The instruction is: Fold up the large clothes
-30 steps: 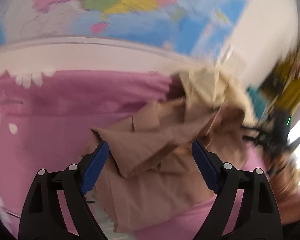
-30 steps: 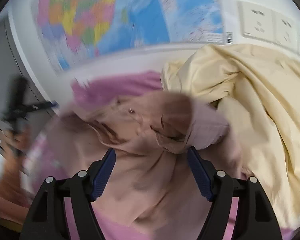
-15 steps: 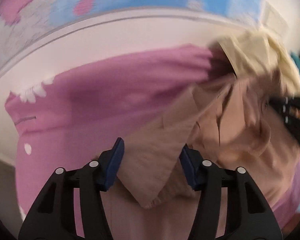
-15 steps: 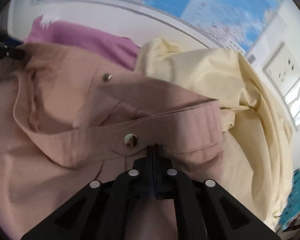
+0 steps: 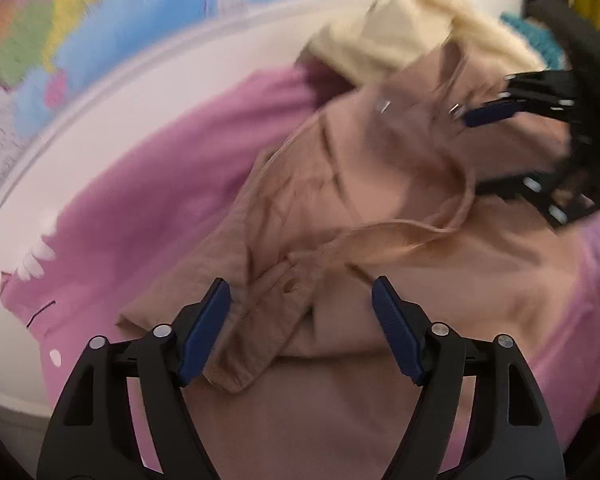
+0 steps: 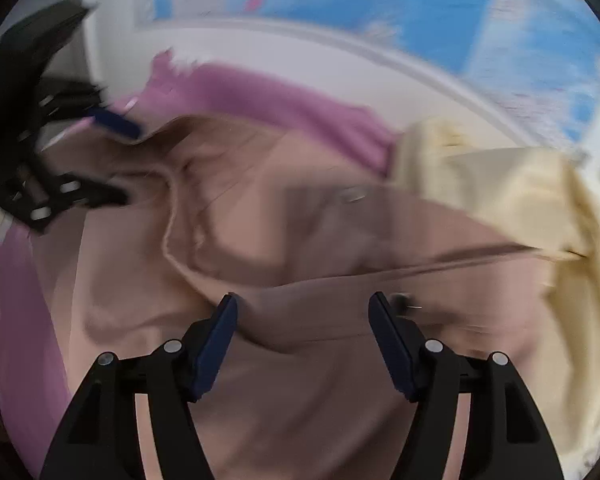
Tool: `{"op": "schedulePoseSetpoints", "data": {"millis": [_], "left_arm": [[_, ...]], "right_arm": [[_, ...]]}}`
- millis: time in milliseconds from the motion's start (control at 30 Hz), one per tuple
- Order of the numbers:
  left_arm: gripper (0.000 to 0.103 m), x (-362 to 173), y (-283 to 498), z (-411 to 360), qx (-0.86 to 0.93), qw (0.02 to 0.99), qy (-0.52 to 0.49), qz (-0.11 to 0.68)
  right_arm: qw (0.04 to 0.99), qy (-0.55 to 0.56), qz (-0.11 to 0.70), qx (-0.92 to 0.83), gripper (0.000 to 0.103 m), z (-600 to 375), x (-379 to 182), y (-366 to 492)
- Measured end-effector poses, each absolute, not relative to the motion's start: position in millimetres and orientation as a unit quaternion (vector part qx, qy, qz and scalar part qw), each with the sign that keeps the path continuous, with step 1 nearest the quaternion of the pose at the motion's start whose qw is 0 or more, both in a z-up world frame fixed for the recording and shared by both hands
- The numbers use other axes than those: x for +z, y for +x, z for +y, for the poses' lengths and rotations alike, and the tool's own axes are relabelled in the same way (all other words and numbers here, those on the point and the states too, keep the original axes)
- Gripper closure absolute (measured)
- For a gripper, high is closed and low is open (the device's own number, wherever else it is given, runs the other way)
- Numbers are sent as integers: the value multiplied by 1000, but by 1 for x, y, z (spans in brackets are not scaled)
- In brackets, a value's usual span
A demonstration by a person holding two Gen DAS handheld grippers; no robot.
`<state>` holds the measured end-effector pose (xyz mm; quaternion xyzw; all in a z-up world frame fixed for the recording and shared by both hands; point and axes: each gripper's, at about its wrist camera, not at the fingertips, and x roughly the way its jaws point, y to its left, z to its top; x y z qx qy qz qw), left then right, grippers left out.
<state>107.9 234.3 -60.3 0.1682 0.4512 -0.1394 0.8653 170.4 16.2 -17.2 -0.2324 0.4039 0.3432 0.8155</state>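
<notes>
Pink sheet (image 5: 148, 184): covers the white table (image 5: 112, 92) from 9 o'clock to the centre; it lies flat, and nothing suggests it is being folded.
Tan jacket (image 5: 340, 240): the task's garment lies rumpled on the sheet at centre, collar and flaps crumpled; I judge folding barely begun, with spreading and every fold still to do.
Left hand-held gripper (image 5: 300, 328): jaws spread and opening, a cuffed tan edge lying loose between them at 6 o'clock, not pinched.
Right hand-held gripper (image 6: 302, 340): jaws spread and opening over a tan fold; the pads do not press it.
Cream garment (image 6: 500, 192): heaped at 2 o'clock, touching the jacket, untouched.
Change: half a second ago the right jaws were pressed together on the snap placket; now they have let go. The left jaws were narrower around the flap.
</notes>
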Motion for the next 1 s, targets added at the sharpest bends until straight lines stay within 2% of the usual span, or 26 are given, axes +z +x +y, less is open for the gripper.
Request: {"op": "schedulePoseSetpoints", "data": {"millis": [33,67,100,133,233,300,367,400,433,533,667,700,733,800,833,1000], "left_arm": [[55,-68,116,235,-124,860,176,463],[67,-73,122,236,-118,854,174,475],[72,-74,128,238,-120,852,164,483],[78,-71,133,243,-125,853,146,484],[81,-49,139,251,-125,868,120,466],[73,-32,143,256,-110,883,95,447],[55,-17,148,261,-79,899,85,423],[54,-12,150,263,-67,904,80,414],[54,-9,153,266,-57,909,72,407],[36,-12,155,269,-79,903,32,422],[38,-49,150,266,-60,883,64,462],[37,-58,154,268,-57,876,67,475],[36,-72,157,270,-47,867,70,492],[36,-87,160,278,-38,861,64,504],[36,-88,161,281,-36,861,57,504],[36,-86,167,288,-41,867,35,496]], "right_arm": [[808,-244,409,346,41,23,-23,170],[806,-261,412,335,62,30,-32,171],[802,-263,422,330,94,33,-36,173],[800,-255,434,327,98,32,-38,178],[833,-202,402,322,99,18,-6,187],[851,-171,381,319,99,11,16,194],[865,-150,368,305,99,8,31,205],[869,-159,363,296,99,13,32,212],[872,-163,362,286,99,17,29,218],[863,-164,399,263,99,33,0,250],[839,-180,445,255,96,47,-37,270],[835,-186,448,258,93,48,-39,269],[837,-187,442,262,81,46,-36,264],[840,-167,435,279,64,36,-23,257],[845,-154,424,285,61,25,-12,246],[864,-109,395,292,63,-36,22,211]]}}
